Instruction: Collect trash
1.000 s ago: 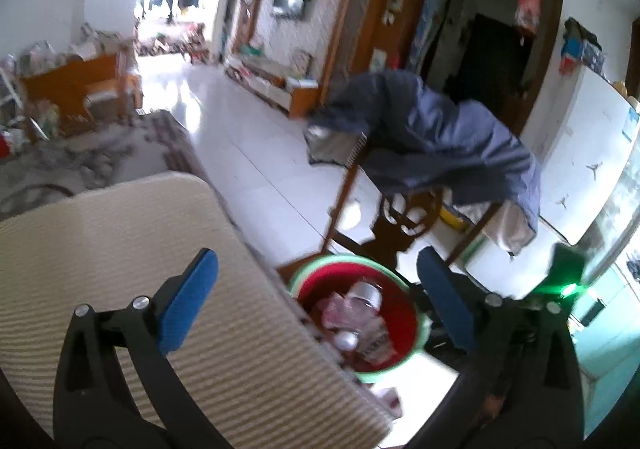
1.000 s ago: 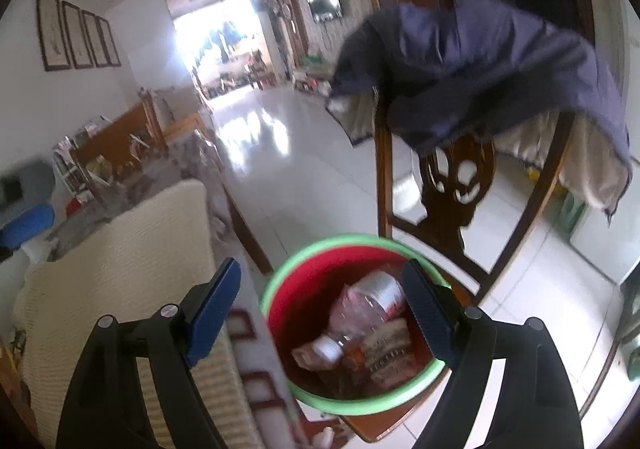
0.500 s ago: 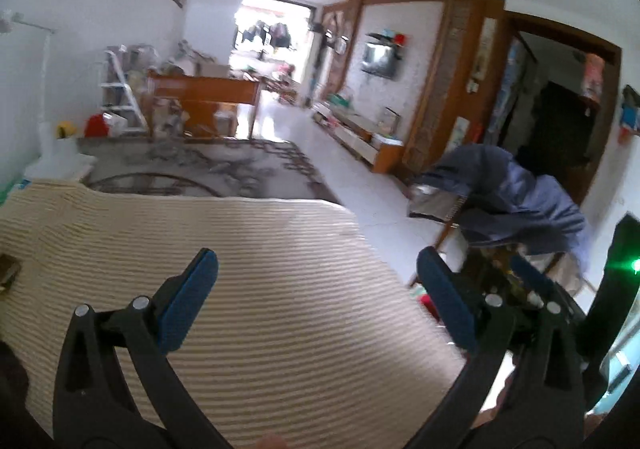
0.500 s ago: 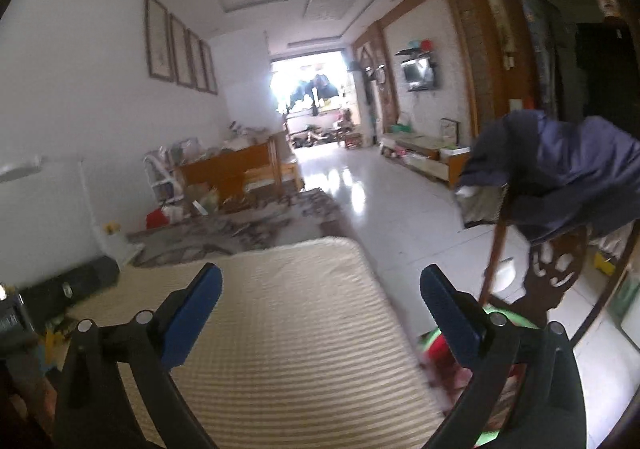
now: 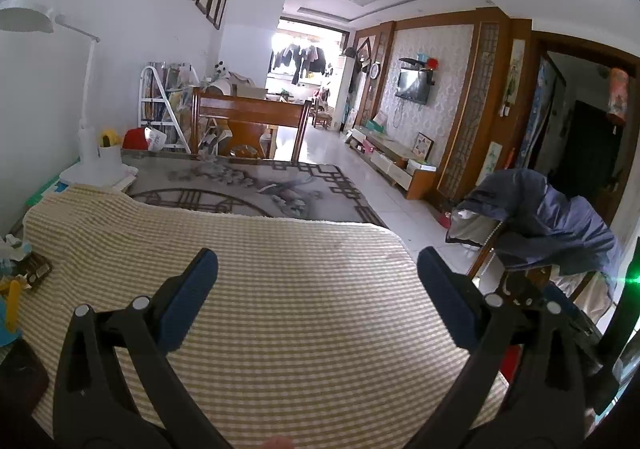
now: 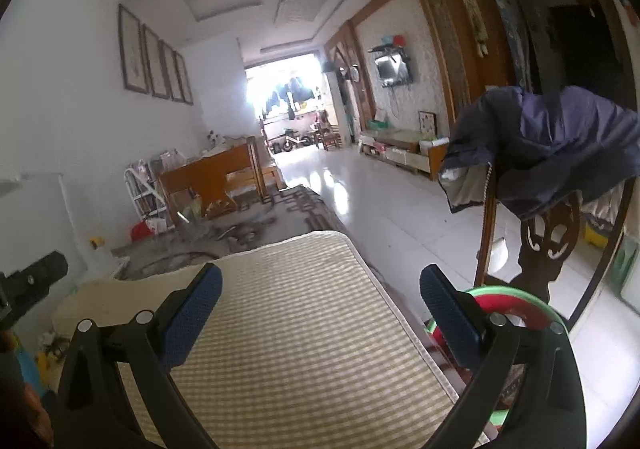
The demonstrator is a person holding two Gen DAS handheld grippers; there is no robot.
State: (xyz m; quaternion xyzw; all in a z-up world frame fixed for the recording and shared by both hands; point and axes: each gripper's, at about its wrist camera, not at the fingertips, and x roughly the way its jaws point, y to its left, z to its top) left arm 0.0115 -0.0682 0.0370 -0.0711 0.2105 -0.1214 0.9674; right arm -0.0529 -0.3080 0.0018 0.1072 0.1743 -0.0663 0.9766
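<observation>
A red trash bin with a green rim (image 6: 516,299) stands on the floor at the table's right edge, partly hidden behind my right gripper's finger; its contents are hidden. My right gripper (image 6: 320,299) is open and empty over the striped cream tablecloth (image 6: 304,345). My left gripper (image 5: 318,281) is open and empty over the same cloth (image 5: 280,289). Small wrappers and clutter (image 5: 24,273) lie at the cloth's far left edge.
A wooden chair draped with a dark blue jacket (image 6: 552,141) stands right of the table, also in the left wrist view (image 5: 548,225). A white desk lamp (image 5: 86,145) stands at the table's far left. A patterned grey table surface (image 5: 248,189) lies beyond the cloth.
Both grippers have tilted up and swung left, away from the bin. The bin's contents have left both views and the tablecloth now fills the foreground. Both stay open.
</observation>
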